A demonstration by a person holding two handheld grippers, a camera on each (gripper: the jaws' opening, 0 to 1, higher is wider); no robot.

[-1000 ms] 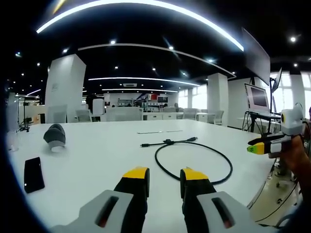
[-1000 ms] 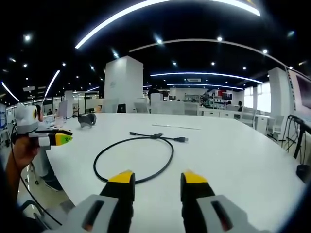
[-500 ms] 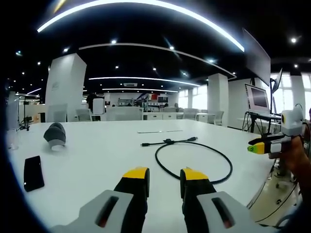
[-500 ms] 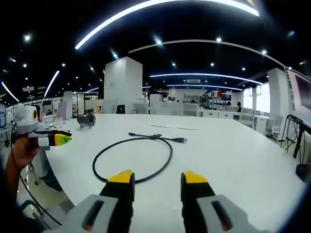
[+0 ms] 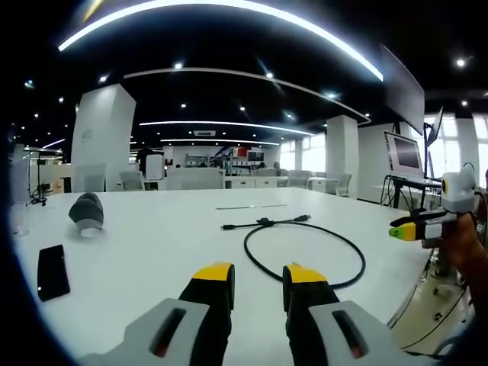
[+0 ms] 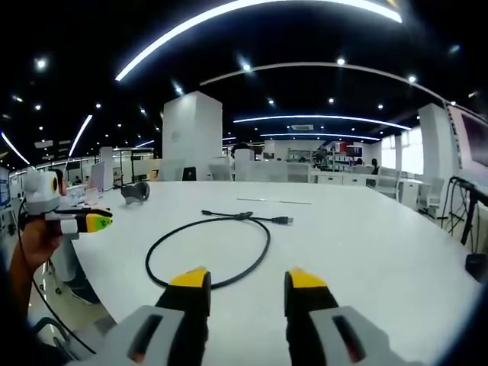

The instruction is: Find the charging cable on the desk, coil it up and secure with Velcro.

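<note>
The black charging cable lies in one loose loop on the white worktop, just ahead of the left claw and right claw, both parted and empty; judged light and limp, grip near its crossed plug ends.

Black cable, white desk, yellow-tipped claws.
</note>
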